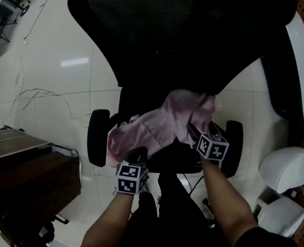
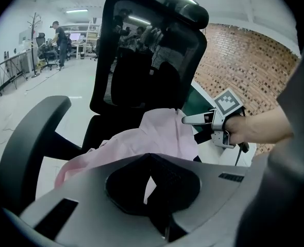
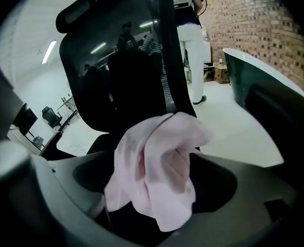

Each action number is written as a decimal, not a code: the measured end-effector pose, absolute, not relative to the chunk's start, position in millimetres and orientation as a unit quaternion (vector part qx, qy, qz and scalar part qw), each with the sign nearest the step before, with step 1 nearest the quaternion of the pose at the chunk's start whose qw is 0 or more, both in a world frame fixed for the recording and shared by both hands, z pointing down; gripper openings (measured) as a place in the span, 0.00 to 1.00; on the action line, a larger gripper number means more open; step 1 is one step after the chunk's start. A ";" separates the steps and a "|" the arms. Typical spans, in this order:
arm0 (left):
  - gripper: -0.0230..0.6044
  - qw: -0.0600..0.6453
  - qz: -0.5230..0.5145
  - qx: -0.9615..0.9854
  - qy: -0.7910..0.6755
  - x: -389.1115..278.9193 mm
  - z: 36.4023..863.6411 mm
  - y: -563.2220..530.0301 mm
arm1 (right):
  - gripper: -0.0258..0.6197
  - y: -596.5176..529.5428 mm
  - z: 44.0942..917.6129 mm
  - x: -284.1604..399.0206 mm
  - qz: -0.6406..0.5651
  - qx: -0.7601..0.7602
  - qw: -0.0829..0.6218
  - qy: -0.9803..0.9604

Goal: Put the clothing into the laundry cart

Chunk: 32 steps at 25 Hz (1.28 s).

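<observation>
A crumpled pink garment (image 1: 157,127) lies on the seat of a black office chair (image 1: 183,35). My left gripper (image 1: 137,153) is at the garment's near left edge. In the left gripper view its jaws (image 2: 151,161) look closed together, with a sliver of the pink garment (image 2: 157,133) pinched between the pads. My right gripper (image 1: 192,130) is at the garment's right side, below a raised bunch of cloth. In the right gripper view its jaws (image 3: 157,189) stand wide apart and the pink garment (image 3: 157,174) hangs loose between them. The right gripper (image 2: 193,120) also shows in the left gripper view, beside the cloth.
The chair's armrests (image 1: 98,138) (image 1: 234,143) flank the seat, and its tall mesh back (image 3: 131,76) rises behind. A dark wooden desk (image 1: 28,163) stands at the left and white furniture (image 1: 286,169) at the right. Cables (image 1: 38,94) lie on the pale floor. A person (image 3: 190,40) stands farther back.
</observation>
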<state>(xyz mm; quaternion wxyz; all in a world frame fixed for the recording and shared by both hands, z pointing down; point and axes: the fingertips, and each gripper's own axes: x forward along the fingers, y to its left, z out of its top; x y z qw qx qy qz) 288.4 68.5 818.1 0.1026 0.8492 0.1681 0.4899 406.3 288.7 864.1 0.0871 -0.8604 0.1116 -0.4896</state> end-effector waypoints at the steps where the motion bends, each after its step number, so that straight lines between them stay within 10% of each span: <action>1: 0.04 0.103 0.490 0.849 0.169 292.4 821.4 70.4 | 0.79 289.1 868.7 407.6 -0.491 -0.860 0.083 0.112; 21: 0.04 0.108 0.497 0.845 0.164 323.3 856.9 76.6 | 0.83 276.1 969.6 463.7 -0.543 -0.832 0.032 0.110; 27: 0.04 0.106 0.489 0.851 0.160 324.4 847.3 77.0 | 0.33 281.2 957.1 468.7 -0.539 -0.832 0.050 0.118; 32: 0.04 0.103 0.486 0.854 0.151 316.8 839.6 74.8 | 0.21 281.9 939.7 463.3 -0.527 -0.836 0.055 0.142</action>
